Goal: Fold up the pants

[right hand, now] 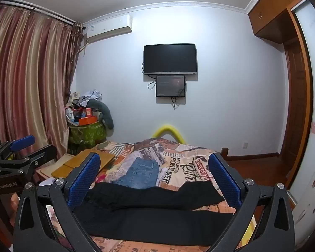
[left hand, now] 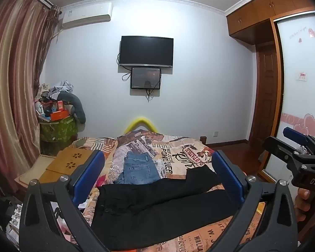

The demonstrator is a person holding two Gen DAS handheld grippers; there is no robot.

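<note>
Black pants (left hand: 157,210) lie spread sideways across the near part of the bed, waist at the left, two legs running right; they also show in the right wrist view (right hand: 153,212). My left gripper (left hand: 157,168) is open and empty, held above the pants. My right gripper (right hand: 154,169) is open and empty, also above them. The right gripper shows at the right edge of the left wrist view (left hand: 294,147), and the left gripper at the left edge of the right wrist view (right hand: 23,149).
Folded blue jeans (left hand: 139,170) lie farther back on the patterned bedspread (left hand: 178,153). A wooden lap tray (left hand: 69,161) sits on the bed's left. A cluttered green bin (left hand: 56,128) stands by the curtain. A wardrobe (left hand: 300,94) is at the right.
</note>
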